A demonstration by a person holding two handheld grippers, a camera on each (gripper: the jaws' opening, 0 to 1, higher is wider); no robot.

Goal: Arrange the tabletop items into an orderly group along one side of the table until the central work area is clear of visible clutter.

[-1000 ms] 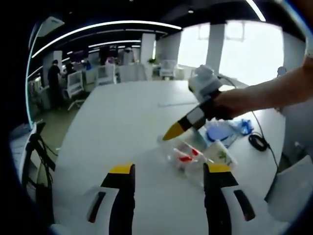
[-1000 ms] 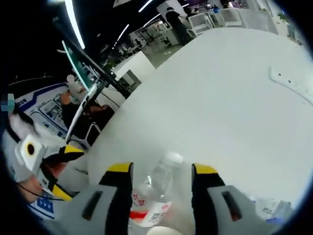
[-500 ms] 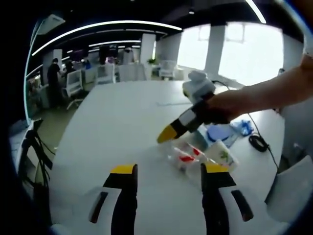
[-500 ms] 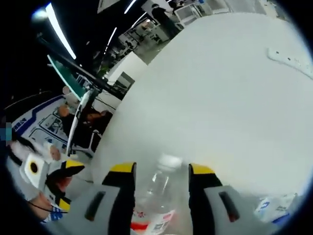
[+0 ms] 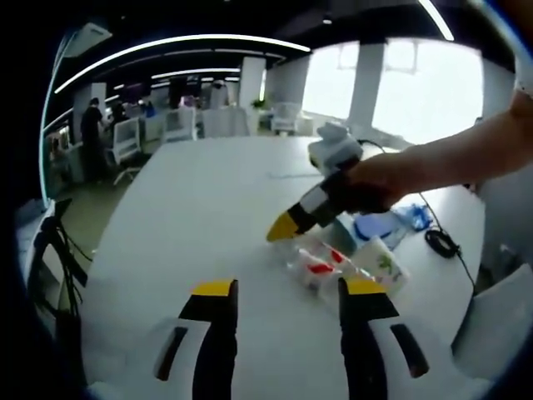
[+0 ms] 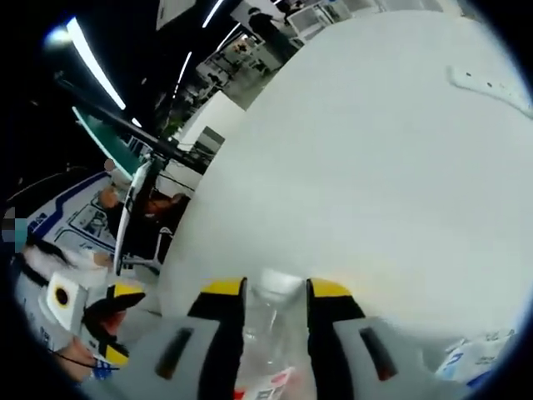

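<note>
Now my right claw (image 6: 276, 293) pinches the clear plastic bottle (image 6: 268, 333) lying on the white table (image 6: 375, 183), while my left claw (image 5: 285, 289) hangs spread above it.

Open-plan office: ceiling light strips (image 5: 179, 43) glowing, daylight pouring through tall windows (image 5: 416, 87), white desk chairs (image 5: 127, 143) standing beyond.

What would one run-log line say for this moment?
right gripper: closed on clear bottle | left gripper: open, empty | cup beside bottle | table
</note>
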